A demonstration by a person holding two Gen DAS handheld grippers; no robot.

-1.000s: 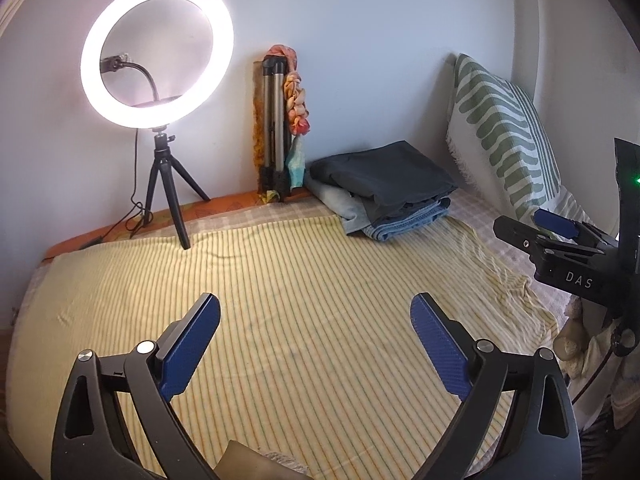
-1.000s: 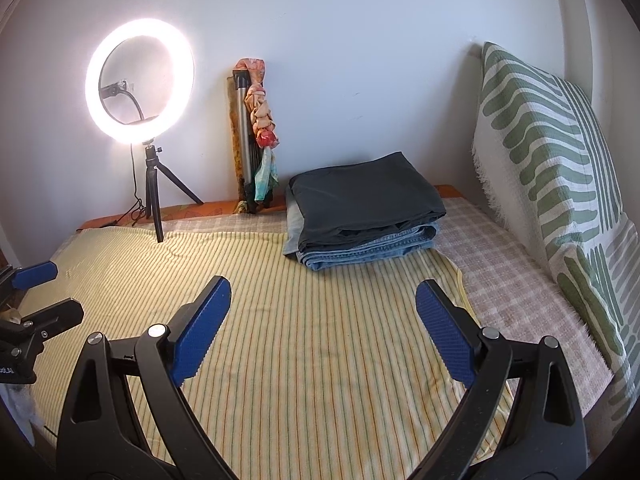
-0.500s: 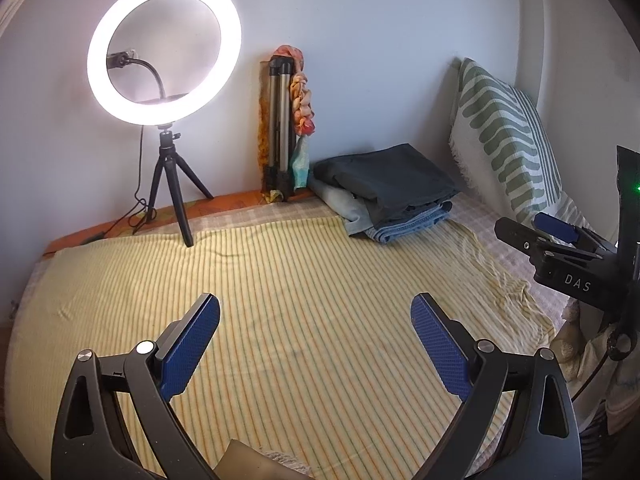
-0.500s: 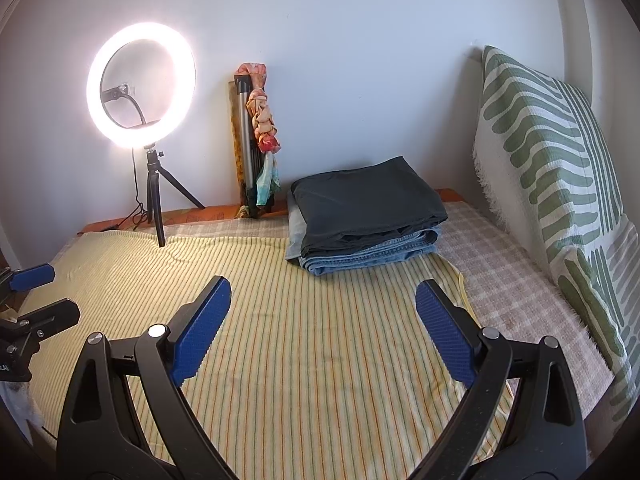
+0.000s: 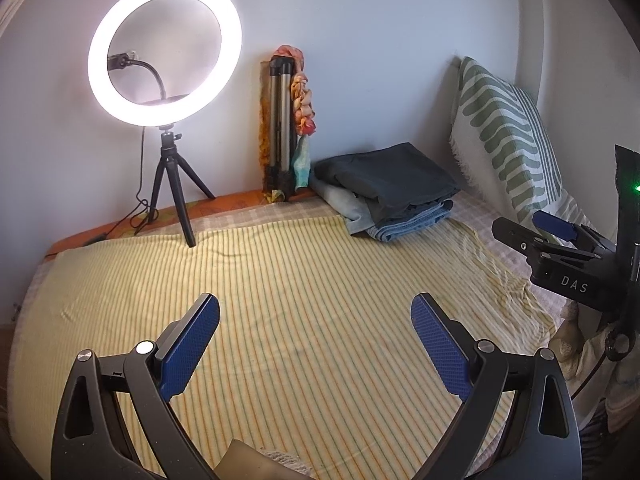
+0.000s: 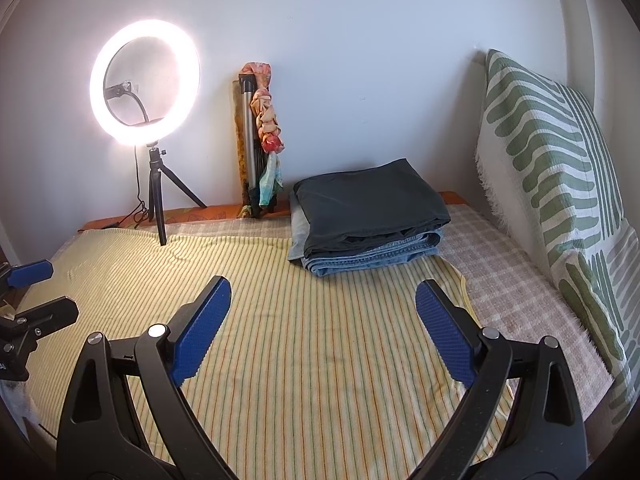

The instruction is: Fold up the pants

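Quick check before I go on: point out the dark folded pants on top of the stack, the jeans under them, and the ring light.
dark folded pants [image 6: 370, 196], right wrist view, middle of the top face.
jeans [image 6: 376, 256], right wrist view, folded front edge.
ring light [image 5: 164, 51], left wrist view, glowing ring's lower rim at [image 5: 160, 118].

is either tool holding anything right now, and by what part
Nothing is held. The left tool and the right tool are both open over the striped sheet; the folded pants lie untouched by the wall.

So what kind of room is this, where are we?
Most likely a bedroom: a bed under a striped sheet, a green-patterned pillow against the wall, folded pants stacked at the back. The ring light suggests filming.
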